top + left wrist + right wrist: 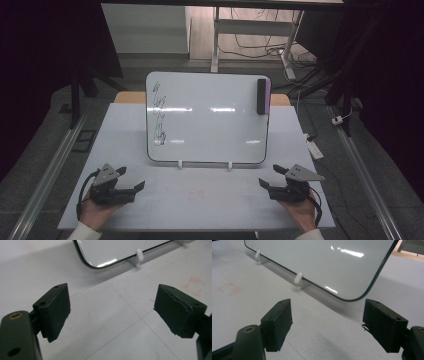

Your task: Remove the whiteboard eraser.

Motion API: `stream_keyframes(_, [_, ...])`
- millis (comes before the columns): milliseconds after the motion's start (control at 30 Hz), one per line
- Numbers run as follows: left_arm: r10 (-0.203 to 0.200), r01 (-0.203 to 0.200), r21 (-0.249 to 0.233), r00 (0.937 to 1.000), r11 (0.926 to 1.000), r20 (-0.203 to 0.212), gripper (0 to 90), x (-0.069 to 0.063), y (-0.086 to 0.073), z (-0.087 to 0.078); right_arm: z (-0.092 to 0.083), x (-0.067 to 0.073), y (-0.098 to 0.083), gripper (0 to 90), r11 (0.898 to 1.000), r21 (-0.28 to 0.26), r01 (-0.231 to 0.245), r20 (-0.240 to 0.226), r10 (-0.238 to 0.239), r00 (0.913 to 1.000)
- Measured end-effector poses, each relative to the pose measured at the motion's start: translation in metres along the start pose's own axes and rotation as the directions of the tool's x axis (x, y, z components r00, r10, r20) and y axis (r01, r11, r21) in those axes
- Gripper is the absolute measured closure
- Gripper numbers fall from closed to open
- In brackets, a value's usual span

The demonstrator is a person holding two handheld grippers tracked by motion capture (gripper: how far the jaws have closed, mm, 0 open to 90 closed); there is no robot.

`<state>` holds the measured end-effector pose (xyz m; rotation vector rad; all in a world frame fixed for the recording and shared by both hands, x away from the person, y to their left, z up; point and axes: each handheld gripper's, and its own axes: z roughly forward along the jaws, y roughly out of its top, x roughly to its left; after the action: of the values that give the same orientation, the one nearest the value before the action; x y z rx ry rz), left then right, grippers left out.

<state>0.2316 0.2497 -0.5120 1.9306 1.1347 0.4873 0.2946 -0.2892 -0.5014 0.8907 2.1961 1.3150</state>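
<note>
Whiteboard [207, 117] stands propped on two small white feet [180, 163] at the middle of the bench [200, 200], tilted back. Black scribbles [159, 114] run down its left edge. Eraser [263, 96] sits at the board's top right corner, black with a purple side, apparently clinging to the surface.

Left tongs [131, 179] rest on the bench in front of the board's lower left corner, jaws spread wide, holding nothing. Right tongs [269, 179] lie in front of the lower right corner, likewise spread and empty. Both well apart from the board.

We judge the work ahead to be wiping the scribbles, so the eraser comes first.

Risks as we read them:
- The board rests on its feet alone; a push at the top corner could tip or slide it back.
- An off-centre pinch on the eraser may let it twist loose and drop behind the board.
- Wiping with no steadying hold could skid the board across the bench.
</note>
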Motion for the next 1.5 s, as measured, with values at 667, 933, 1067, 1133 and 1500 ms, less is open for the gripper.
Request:
stream_keyframes(667, [0.001,-0.001,-0.002,1.0,1.0,0.005,14.4,0.002,0.002,-0.001,-0.007,0.006,0.009,25.8,1.0,-0.008,-0.026,0.04,0.027,0.9989])
stream_keyframes(933, [-0.008,0.008,-0.001,0.9999,1.0,0.013,14.5,0.002,0.003,0.0,-0.012,0.01,0.044,26.7,0.998,-0.06,-0.009,0.086,0.014,0.9962])
stream_keyframes(1067, [-0.013,0.013,-0.005,0.9998,0.9999,0.018,14.4,0.002,0.005,0.001,-0.012,0.008,0.068,27.1,0.997,-0.079,-0.002,0.11,0.01,0.9939])
stream_keyframes(1133, [-0.011,0.011,0.0,0.9997,0.9999,0.022,14.5,0.002,0.005,0.002,-0.012,0.006,0.082,27.5,0.995,-0.095,-0.001,0.133,0.014,0.9911])
stream_keyframes(1500, [-0.021,0.021,0.0,0.9995,0.9998,0.024,14.6,0.003,0.002,0.0,0.004,-0.013,0.129,28.0,0.992,-0.123,-0.035,0.215,0.061,0.9746])
